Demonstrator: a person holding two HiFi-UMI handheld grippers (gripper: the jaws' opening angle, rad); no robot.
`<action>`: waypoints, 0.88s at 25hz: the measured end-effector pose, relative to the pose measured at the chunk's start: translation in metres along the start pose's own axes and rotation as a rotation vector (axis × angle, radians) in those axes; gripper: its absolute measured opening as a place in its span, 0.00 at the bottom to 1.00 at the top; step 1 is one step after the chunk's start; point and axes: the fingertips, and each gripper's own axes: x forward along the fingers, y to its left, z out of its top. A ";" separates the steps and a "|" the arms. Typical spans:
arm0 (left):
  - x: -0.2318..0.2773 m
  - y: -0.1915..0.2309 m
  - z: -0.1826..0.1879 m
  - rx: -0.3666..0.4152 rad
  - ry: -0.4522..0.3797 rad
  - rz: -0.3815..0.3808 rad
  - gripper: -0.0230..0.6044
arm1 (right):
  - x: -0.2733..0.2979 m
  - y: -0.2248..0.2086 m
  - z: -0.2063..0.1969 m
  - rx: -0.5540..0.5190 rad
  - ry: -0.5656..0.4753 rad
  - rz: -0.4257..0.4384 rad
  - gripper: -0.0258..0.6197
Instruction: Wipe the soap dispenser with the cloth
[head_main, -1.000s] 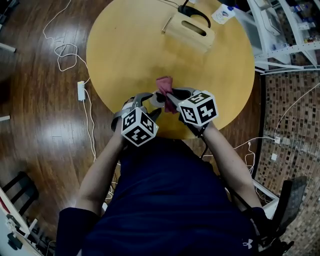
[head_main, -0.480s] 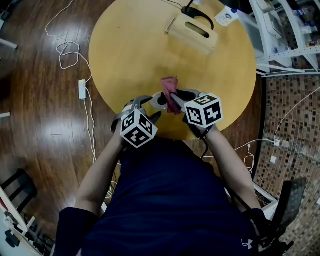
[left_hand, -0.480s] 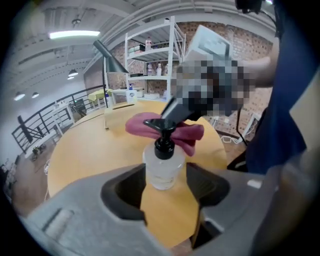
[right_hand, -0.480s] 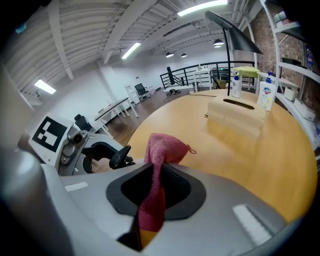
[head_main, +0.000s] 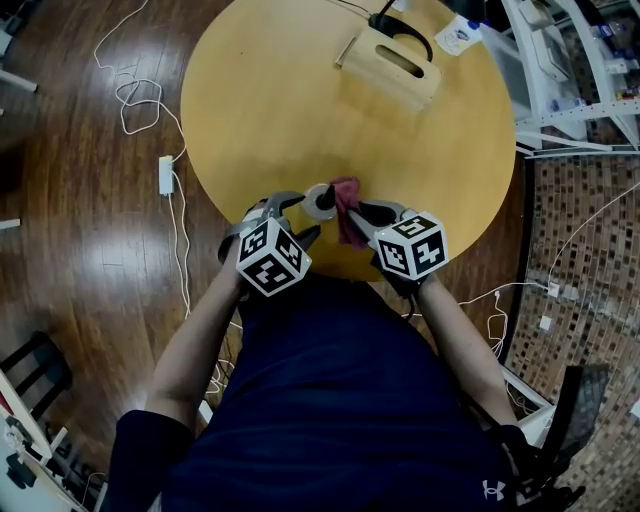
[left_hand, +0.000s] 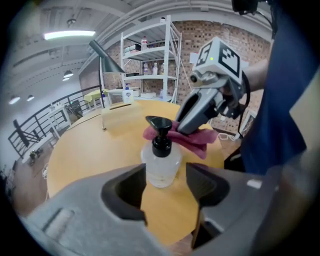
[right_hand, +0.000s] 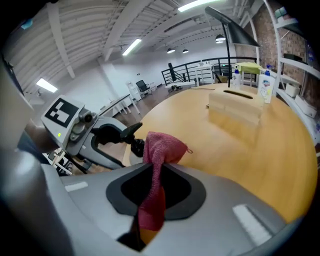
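The soap dispenser (head_main: 320, 200), a clear bottle with a black pump (left_hand: 161, 162), stands near the front edge of the round wooden table (head_main: 280, 100). My left gripper (head_main: 297, 214) is open. Its jaws flank the bottle's lower part with a thin gap on each side (left_hand: 165, 182). My right gripper (head_main: 358, 214) is shut on the dark red cloth (right_hand: 159, 150), which hangs down between its jaws. The cloth's bunched top lies against the dispenser's right side, by the pump (right_hand: 137, 145). In the left gripper view the cloth (left_hand: 197, 140) sits just behind the pump.
A pale wooden box with a slot handle (head_main: 392, 62) stands at the table's far side beside a black lamp base (head_main: 392, 20). Metal shelves (head_main: 575, 60) stand to the right. A power strip (head_main: 165, 177) and cables lie on the floor to the left.
My right gripper has drawn the cloth from the dispenser's far side down along its right side, toward me. The left gripper and the bottle have stayed in place.
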 end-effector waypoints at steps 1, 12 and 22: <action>0.001 0.001 0.000 0.008 0.004 0.011 0.43 | -0.001 -0.004 0.011 -0.003 -0.025 -0.013 0.13; -0.010 0.019 -0.015 -0.056 0.031 0.042 0.35 | 0.010 0.014 0.012 -0.059 0.032 0.056 0.13; -0.002 0.011 -0.008 -0.050 0.040 0.040 0.37 | 0.020 0.003 0.036 -0.053 -0.024 0.070 0.13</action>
